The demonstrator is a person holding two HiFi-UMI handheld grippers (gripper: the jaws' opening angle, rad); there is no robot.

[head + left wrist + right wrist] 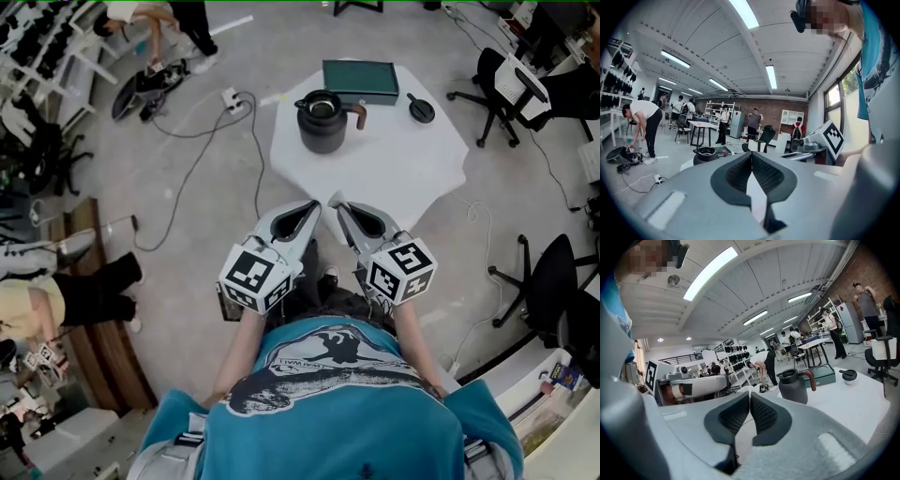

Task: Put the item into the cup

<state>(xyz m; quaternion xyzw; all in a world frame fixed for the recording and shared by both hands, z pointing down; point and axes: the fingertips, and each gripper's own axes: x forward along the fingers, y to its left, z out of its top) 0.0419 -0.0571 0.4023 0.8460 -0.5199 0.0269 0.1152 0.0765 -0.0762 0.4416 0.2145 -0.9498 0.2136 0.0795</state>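
The left tongs (312, 206) and right tongs (340, 208) are held side by side, tips nearly meeting, at the near edge of the white table (394, 178). Ahead of both tips, well apart from them, stands an open dark cup (322, 124) with a brown handle. Just beyond it lies a green case (360, 81), and farther ahead of the right tongs sits a small black lid (421, 109).

Head view: overhead, looking steeply down from well above the white table (403, 178), with the left gripper (314, 207) and right gripper (341, 207) low in frame. Left and right gripper views: low, close behind own jaws, facing roughly level across the room. Shared by all three: dark jug (322, 120); each gripper view also catches the other gripper.
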